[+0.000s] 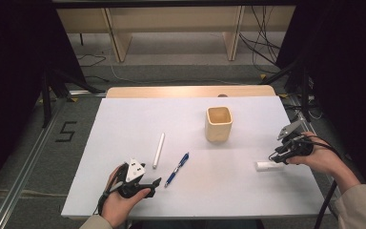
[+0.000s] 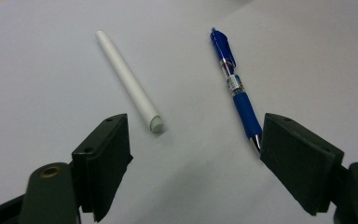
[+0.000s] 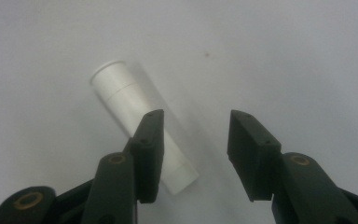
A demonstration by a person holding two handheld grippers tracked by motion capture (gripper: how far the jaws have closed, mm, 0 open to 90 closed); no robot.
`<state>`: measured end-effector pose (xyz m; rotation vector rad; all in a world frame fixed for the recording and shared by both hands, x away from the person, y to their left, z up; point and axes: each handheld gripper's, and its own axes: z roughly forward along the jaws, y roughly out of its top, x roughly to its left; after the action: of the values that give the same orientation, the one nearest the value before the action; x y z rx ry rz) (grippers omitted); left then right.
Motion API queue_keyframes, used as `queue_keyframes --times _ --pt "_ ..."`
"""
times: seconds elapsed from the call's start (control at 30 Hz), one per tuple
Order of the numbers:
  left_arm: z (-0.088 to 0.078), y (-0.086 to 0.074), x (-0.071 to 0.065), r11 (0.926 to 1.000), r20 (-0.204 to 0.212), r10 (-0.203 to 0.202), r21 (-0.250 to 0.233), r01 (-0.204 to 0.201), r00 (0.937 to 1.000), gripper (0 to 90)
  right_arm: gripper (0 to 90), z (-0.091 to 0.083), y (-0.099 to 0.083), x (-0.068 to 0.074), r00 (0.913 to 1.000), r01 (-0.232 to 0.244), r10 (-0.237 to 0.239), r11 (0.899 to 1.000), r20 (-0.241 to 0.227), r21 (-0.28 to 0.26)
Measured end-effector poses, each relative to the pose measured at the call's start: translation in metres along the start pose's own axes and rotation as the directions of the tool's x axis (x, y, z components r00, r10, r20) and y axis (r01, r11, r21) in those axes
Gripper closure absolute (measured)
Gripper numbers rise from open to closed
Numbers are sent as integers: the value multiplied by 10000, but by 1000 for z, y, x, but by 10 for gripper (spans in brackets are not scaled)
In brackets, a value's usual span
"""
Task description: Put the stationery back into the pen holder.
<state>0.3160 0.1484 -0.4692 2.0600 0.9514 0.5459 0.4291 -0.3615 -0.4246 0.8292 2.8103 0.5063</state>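
Dim, even light from above falls on the flat white surface (image 1: 219, 181); shadows are soft, dark surroundings frame it, and the close views look slightly blurred.

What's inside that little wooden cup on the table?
The wooden cup looks empty: its open top shows bare inner walls. The bottom is shaded by its near wall, so something small lying there could be hidden.

floor: grey carpet (image 1: 38, 157), marked "5" (image 1: 65, 131) | wooden shelf (image 1: 171, 24) behind | cables (image 1: 262, 43) | surroundings dark
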Motion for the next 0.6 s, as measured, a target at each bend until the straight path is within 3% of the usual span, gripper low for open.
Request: queue_keyframes --times 0.27,0.6 --pt "0 0 0 10000 9 -15 -2 15 10000 241 539 4 5 11 9932 898 -850 9942 -799 586" --pt "1 0 0 10000 5 3 18 -3 10000 241 549 18 12 18 9805 1843 -1741 9757 -911 1184"
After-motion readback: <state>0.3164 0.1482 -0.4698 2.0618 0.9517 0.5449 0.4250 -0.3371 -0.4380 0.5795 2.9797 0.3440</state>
